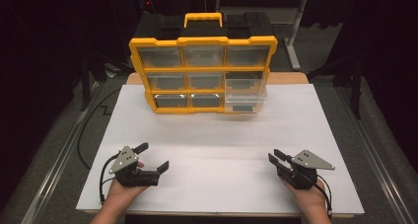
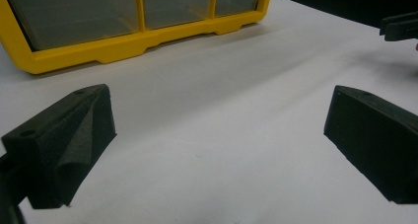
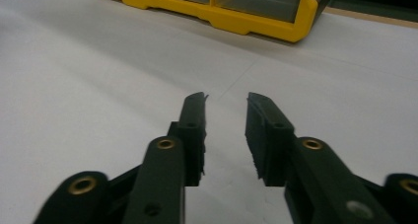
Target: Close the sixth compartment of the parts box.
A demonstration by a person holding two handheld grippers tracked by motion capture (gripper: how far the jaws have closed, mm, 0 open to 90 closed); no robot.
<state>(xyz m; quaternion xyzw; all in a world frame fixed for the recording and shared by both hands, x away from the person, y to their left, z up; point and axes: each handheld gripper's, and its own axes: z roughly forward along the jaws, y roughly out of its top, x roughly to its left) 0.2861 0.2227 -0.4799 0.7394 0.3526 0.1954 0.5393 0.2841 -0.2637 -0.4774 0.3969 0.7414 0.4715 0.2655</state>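
A yellow organizer case (image 1: 202,73) with clear drawers stands upright at the far middle of the white tabletop (image 1: 222,135). Its two lower right drawers (image 1: 245,93) stick out a little. My left gripper (image 1: 154,156) rests near the front left, held by a hand, its jaws spread wide with nothing between them. The left gripper view looks past those jaws (image 2: 222,115) to the case's yellow base (image 2: 123,46). My right gripper (image 1: 274,156) rests near the front right. Its jaws (image 3: 226,98) stand a narrow gap apart over bare table, aimed toward the case (image 3: 236,19).
The case has a yellow handle (image 1: 203,19) on top. The right gripper's jaw tips (image 2: 399,26) show at the top right of the left gripper view. A black cable (image 1: 91,120) loops on the floor left of the table. Dark stands and table legs surround the table.
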